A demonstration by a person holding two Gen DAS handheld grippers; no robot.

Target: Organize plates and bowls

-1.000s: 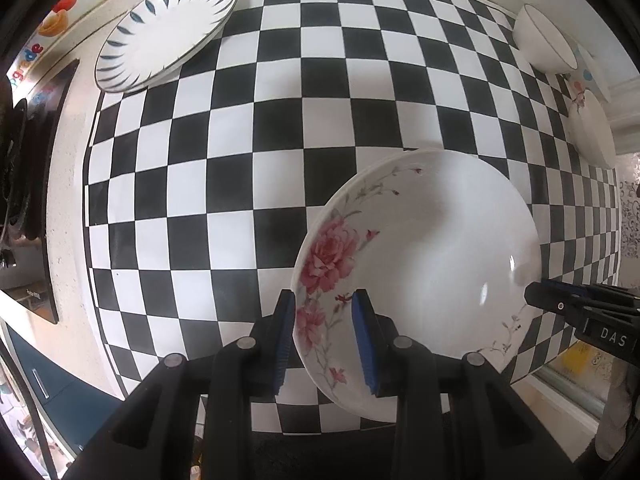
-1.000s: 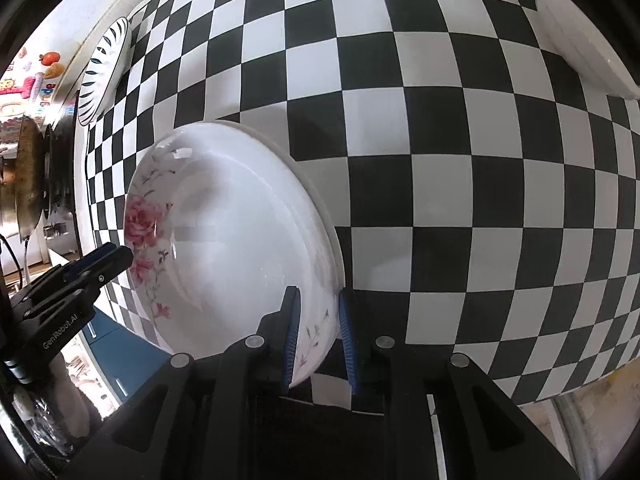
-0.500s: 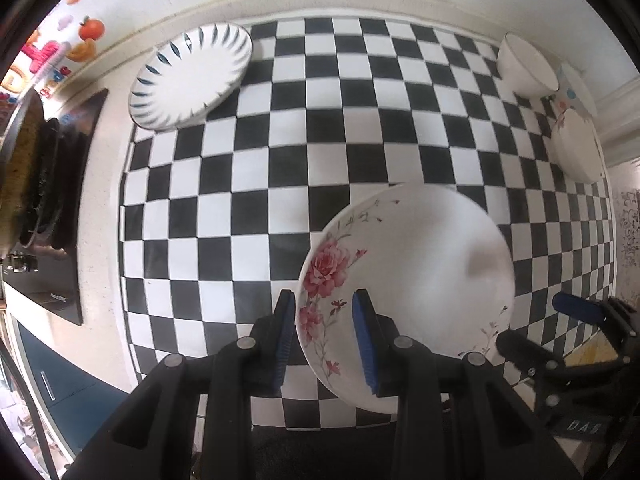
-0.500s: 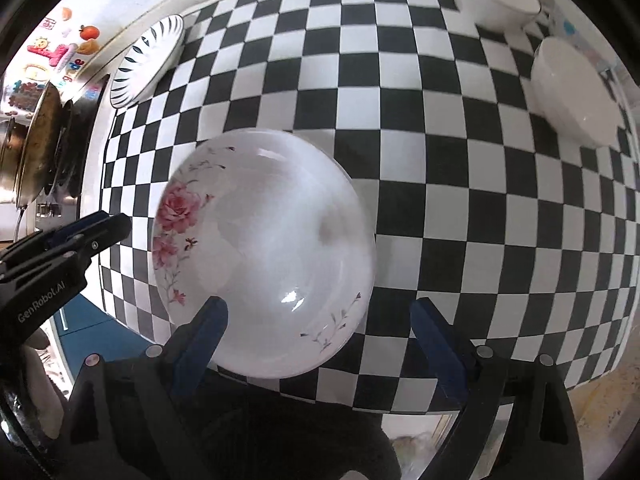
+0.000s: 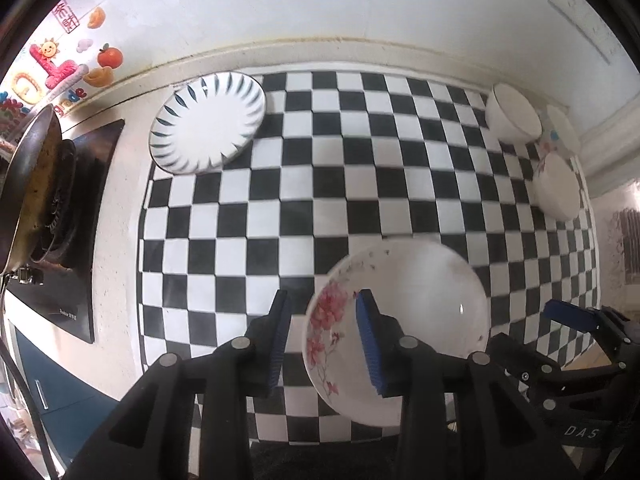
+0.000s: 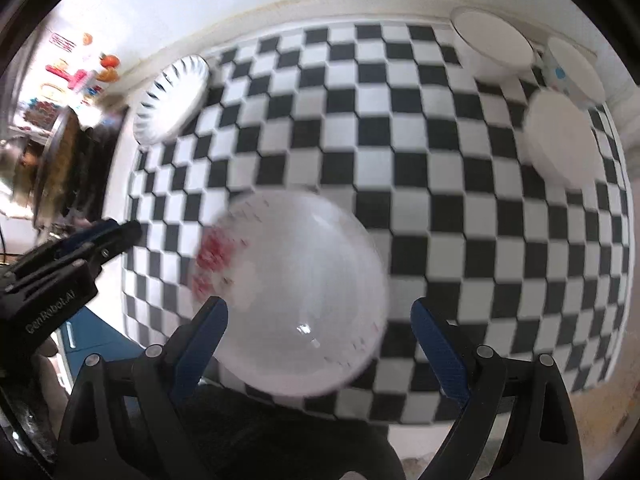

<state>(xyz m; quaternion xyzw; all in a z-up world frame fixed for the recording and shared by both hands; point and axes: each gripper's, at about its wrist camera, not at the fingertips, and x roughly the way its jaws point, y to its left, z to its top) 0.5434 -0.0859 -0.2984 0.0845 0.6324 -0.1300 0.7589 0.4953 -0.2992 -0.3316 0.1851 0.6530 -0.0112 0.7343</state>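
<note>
A white plate with pink flowers (image 5: 416, 304) lies on the checkered cloth (image 5: 320, 184) near its front edge; it is blurred in the right wrist view (image 6: 296, 292). My left gripper (image 5: 322, 298) hangs above the plate's flowered left rim. Its jaws are opening, the rim is seen between them, and the left pad stands clear of it. My right gripper (image 6: 318, 306) is wide open above the plate's near side and holds nothing. Each gripper shows in the other's view, the right gripper (image 5: 572, 316) and the left gripper (image 6: 116, 232).
A blue-striped plate (image 5: 208, 124) sits at the cloth's far left corner. Three white bowls (image 5: 514, 114) (image 5: 558, 188) (image 5: 564, 128) cluster at the far right by the wall. A stove with a pan (image 5: 32, 192) lies left of the cloth.
The right gripper let go of the flowered plate's rim and opened wide. Both grippers rose away from the plate, which now looks smaller. The left jaws widened slightly.
</note>
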